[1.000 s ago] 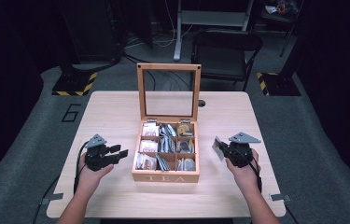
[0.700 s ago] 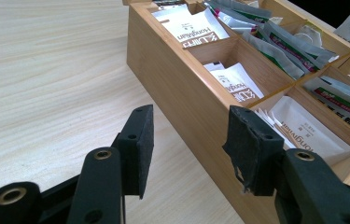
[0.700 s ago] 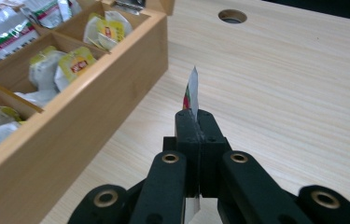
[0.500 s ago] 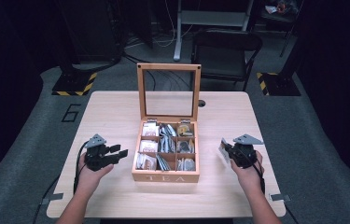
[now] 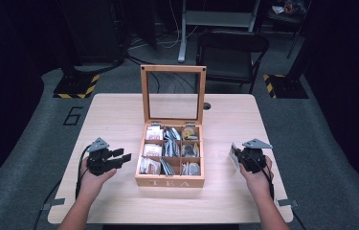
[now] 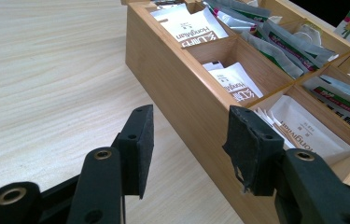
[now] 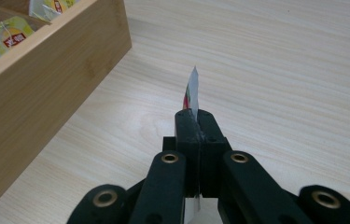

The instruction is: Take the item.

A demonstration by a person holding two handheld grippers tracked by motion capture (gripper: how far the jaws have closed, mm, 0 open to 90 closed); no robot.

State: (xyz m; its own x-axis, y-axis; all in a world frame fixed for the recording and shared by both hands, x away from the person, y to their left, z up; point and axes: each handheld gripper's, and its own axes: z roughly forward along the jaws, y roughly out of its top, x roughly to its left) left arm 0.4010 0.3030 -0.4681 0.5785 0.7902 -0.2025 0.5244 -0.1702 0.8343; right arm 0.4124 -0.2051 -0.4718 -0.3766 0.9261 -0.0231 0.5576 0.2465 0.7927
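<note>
A wooden tea box (image 5: 170,181) stands open mid-table, its glass lid upright, its compartments holding several tea sachets (image 6: 238,84). My left gripper (image 5: 123,155) rests to the left of the box, jaws open and empty, its fingers (image 6: 137,149) just outside the box's side wall (image 6: 182,98). To the right of the box, my right gripper (image 5: 237,155) is shut on a white tea sachet (image 7: 192,91), which stands on edge between the jaws above the tabletop; the same sachet (image 5: 233,152) sticks out toward the box.
The light wooden table (image 5: 119,110) has bare surface on both sides of the box. A black chair (image 5: 232,48) stands behind the far edge. A small round hole (image 5: 207,106) sits in the tabletop near the lid.
My right gripper, with the sachet, has moved away from the box to the right and sunk slightly toward the table. The left gripper has stayed where it was.
</note>
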